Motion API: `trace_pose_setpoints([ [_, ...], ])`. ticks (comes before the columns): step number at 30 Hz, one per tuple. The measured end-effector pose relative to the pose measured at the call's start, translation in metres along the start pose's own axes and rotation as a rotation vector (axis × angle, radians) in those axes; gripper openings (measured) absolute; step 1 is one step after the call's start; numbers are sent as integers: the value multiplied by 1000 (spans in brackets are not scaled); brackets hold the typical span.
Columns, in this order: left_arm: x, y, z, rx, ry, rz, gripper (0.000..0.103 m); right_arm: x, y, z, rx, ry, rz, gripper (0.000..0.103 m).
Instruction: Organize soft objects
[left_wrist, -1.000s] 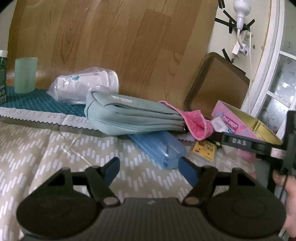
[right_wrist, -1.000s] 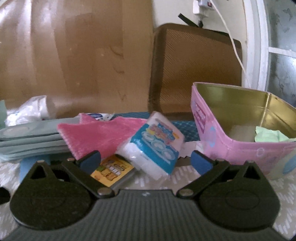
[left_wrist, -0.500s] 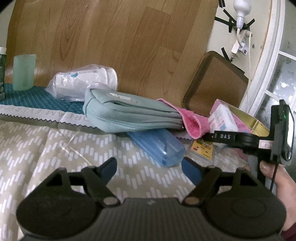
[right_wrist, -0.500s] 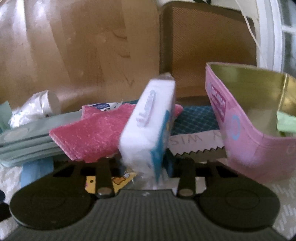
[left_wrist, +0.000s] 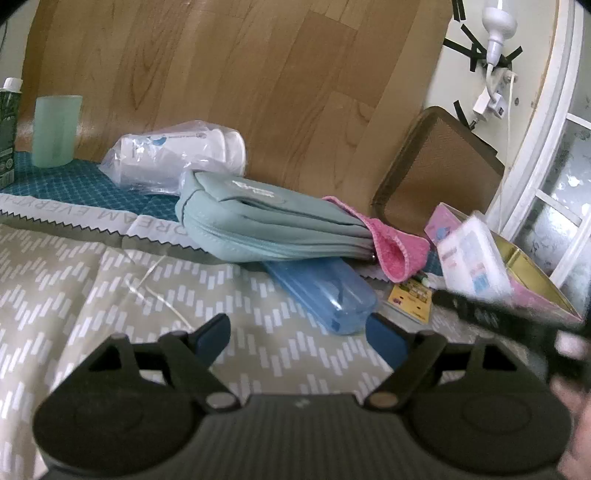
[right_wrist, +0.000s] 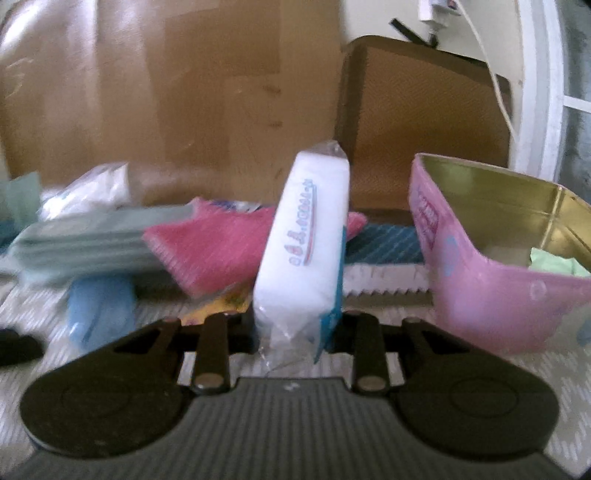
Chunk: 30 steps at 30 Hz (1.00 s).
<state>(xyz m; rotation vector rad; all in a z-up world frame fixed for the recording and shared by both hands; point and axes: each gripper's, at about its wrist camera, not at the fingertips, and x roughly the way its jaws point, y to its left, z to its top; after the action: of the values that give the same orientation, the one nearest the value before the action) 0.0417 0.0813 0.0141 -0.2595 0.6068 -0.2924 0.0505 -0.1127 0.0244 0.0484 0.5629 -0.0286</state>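
My right gripper (right_wrist: 295, 332) is shut on a white tissue pack (right_wrist: 306, 243) and holds it upright, lifted off the cloth, left of the pink tin (right_wrist: 480, 280). In the left wrist view the tissue pack (left_wrist: 472, 254) shows blurred beside the pink tin (left_wrist: 443, 225). A pink cloth (left_wrist: 395, 247) lies half under a light green pouch (left_wrist: 266, 229). My left gripper (left_wrist: 299, 332) is open and empty above the patterned cloth, short of a blue case (left_wrist: 325, 291).
A bagged white roll (left_wrist: 173, 158) and a green cup (left_wrist: 55, 129) stand at the back left. A brown board (left_wrist: 436, 173) leans on the wall. A yellow card (left_wrist: 410, 299) lies by the blue case. Green paper (right_wrist: 554, 258) lies in the tin.
My right gripper closed on the tissue pack and lifted it upright. The pack now sits closer to the tin. My left gripper stayed open and shifted slightly.
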Motion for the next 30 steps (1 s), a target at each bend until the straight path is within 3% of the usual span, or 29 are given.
trace_pose_setpoints([
  [9, -1, 0, 0, 3, -2, 0, 86, -57, 11, -42, -193, 52, 137, 34],
  [13, -1, 1, 0, -5, -1, -1, 87, -73, 27, -43, -271, 78, 297, 35],
  [17, -2, 7, 2, -39, -2, -2, 89, -86, 35, -37, -271, 126, 490, 36],
  [20, 0, 11, 3, -62, 5, -6, 89, -87, 34, -39, -246, 173, 570, 39],
  [23, 0, 12, 3, -63, 5, -6, 89, -80, 18, -39, -206, 156, 452, 57],
  [27, 1, 11, 3, -55, 2, -4, 89, -72, -12, -34, -97, 84, 216, 62],
  [28, 1, 10, 3, -54, 1, -4, 89, -73, -17, -34, -74, 71, 182, 62],
  [30, 0, 10, 2, -53, -1, -6, 89, -76, -24, -33, -36, 60, 192, 62],
])
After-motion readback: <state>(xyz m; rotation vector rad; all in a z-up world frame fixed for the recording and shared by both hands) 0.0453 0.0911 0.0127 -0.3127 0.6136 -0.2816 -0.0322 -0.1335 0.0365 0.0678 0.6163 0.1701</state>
